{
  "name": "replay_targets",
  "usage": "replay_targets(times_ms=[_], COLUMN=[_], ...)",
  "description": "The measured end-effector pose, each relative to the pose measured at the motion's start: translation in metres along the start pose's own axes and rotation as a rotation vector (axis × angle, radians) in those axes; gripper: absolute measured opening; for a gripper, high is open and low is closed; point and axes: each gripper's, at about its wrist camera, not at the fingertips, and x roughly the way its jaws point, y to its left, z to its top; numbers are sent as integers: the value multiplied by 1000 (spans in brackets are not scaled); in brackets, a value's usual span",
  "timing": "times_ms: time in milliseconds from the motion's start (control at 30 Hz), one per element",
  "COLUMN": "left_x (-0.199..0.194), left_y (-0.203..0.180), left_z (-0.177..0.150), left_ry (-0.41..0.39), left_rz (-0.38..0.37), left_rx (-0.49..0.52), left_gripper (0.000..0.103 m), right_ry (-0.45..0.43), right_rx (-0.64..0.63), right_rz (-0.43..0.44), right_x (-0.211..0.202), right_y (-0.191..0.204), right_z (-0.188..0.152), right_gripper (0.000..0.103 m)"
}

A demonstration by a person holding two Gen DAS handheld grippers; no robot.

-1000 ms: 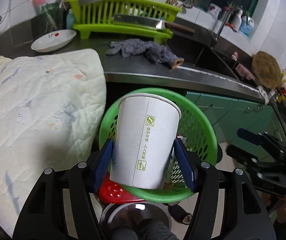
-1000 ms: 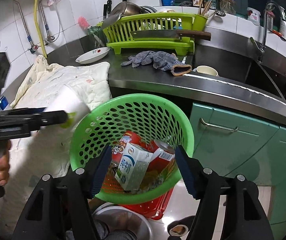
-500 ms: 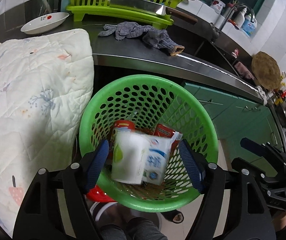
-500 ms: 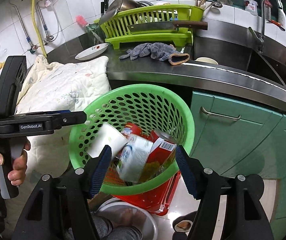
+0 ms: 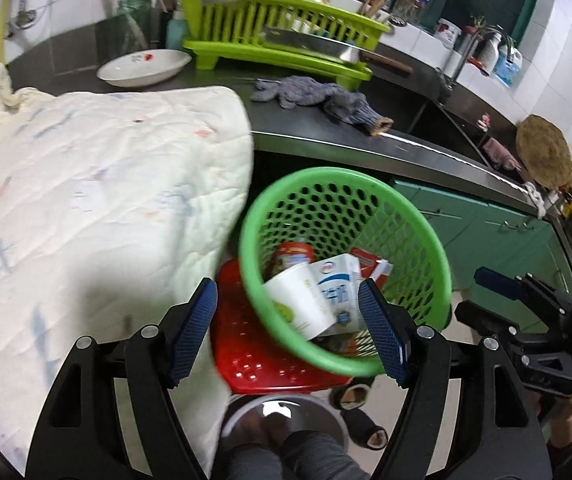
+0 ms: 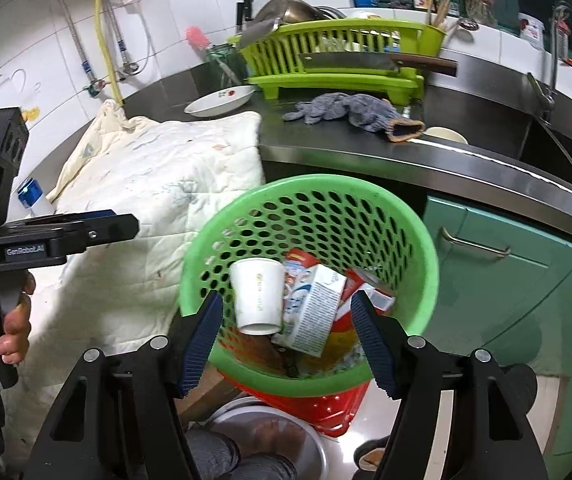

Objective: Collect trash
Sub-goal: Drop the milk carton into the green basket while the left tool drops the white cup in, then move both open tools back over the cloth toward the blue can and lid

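A green perforated basket [image 5: 426,236] [image 6: 418,232] stands on a red stool [image 5: 261,360]. A white paper cup [image 5: 298,304] [image 6: 255,294] lies in it beside a milk carton [image 5: 340,288] [image 6: 314,304] and red packaging [image 6: 366,292]. My left gripper [image 5: 288,332] is open and empty, above and left of the basket; it also shows in the right wrist view [image 6: 85,232]. My right gripper [image 6: 288,336] is open and empty over the basket's near rim; it also shows in the left wrist view [image 5: 526,300].
A white quilt [image 5: 85,200] [image 6: 157,184] covers the counter at left. A grey glove [image 5: 326,98] [image 6: 350,110], a white dish [image 5: 143,66], a lime dish rack [image 5: 277,40] with a cleaver [image 6: 366,62] sit on the counter. Green cabinets [image 6: 506,280] stand right. A steel bowl [image 5: 281,412] is below.
My left gripper let go of the white paper cup, which dropped into the green basket. The left gripper then drew back to the left. The right gripper stayed open.
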Motion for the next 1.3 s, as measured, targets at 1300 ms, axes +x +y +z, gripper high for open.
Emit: replay_targets(times_ms=[1300], left_x=[-166], left_y=[274], left_z=[-97], left_ry=[-101], left_rz=[537], left_rx=[-384], left_gripper=[78], right_ry=[35], right_rx=[-308], right_rz=[215], right_x=[46], right_y=[190], right_z=[37], right_gripper=[67])
